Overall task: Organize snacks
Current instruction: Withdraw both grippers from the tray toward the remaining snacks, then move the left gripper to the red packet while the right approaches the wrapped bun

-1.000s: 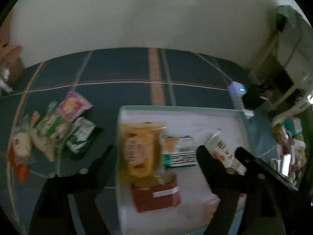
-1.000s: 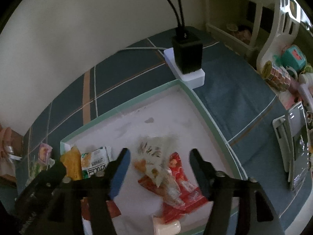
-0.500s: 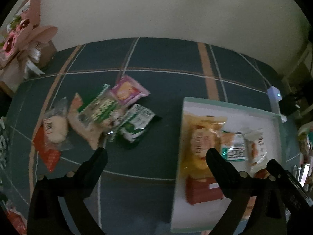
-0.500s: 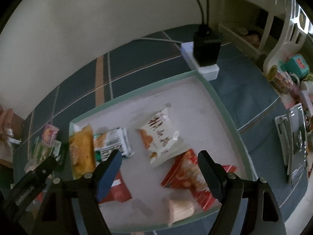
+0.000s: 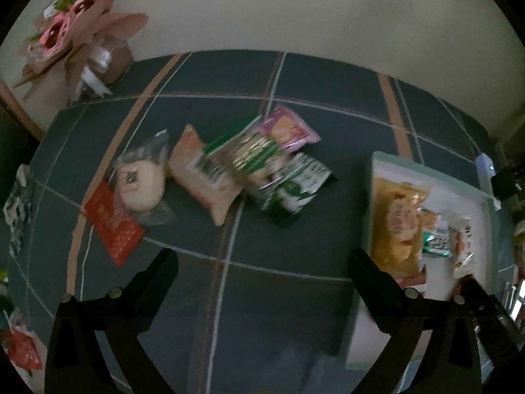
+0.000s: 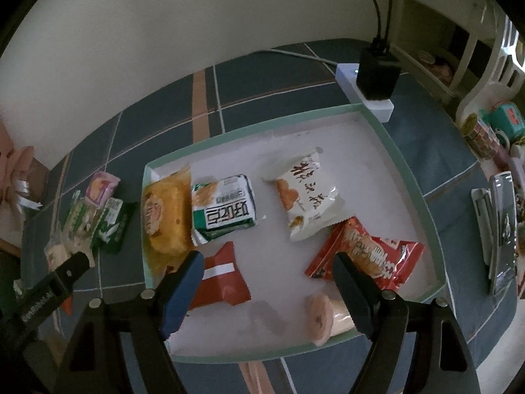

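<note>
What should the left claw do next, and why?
Probably move toward the loose packets and lower onto the green packet, the one nearest the tray. The left claw is opening, empty, above bare cloth, and those snacks remain outside.

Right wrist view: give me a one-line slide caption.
Open right gripper hovers empty above the green-rimmed tray holding six snack packets.

Both wrist views look steeply down from close above: left over loose snack packets (image 5: 249,167), right over the tray (image 6: 407,177), sharing its yellow packet (image 6: 164,213).
</note>
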Tool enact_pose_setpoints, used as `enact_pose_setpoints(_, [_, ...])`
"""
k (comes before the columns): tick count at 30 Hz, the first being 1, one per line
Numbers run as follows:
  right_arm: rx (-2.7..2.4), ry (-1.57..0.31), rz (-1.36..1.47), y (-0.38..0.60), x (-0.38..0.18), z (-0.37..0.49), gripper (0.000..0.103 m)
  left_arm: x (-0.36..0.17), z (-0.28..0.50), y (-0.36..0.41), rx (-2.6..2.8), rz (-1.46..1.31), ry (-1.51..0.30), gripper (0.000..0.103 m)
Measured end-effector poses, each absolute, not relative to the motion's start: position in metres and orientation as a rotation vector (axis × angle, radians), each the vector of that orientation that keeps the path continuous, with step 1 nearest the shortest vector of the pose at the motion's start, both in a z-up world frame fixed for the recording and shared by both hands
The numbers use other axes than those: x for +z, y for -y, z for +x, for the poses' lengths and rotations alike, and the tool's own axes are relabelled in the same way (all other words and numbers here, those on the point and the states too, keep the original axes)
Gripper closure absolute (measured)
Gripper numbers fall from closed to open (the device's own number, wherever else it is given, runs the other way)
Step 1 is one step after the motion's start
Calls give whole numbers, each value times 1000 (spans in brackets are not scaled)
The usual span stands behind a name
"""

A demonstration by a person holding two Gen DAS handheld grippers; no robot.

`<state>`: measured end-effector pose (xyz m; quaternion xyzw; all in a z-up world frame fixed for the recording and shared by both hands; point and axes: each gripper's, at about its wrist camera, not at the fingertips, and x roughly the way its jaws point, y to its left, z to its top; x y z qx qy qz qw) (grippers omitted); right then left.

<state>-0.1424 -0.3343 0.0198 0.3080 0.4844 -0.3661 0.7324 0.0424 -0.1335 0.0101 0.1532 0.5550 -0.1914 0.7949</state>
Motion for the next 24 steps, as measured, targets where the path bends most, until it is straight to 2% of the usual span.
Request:
enact_pose_setpoints(3, [-804,-1064,685,331,21,-143,20,9,43,126,-409,331,-1201,0])
enact_pose_setpoints(5, [-800,-1065,690,327,21,-144,10,10,43,123,-411,334,-1199,0])
enact_pose_setpoints(6, [-801,-1067,688,325,20,-144,1,11,43,121,-412,337,-1196,0])
enact_pose_setpoints(7, [-802,-1069,684,323,20,-144,0,12,42,120,-413,339,-1194,0])
enact_pose_setpoints(24, [-752,-1101,640,297,22,-116,0,20,50,103,-426,369,-1182,0])
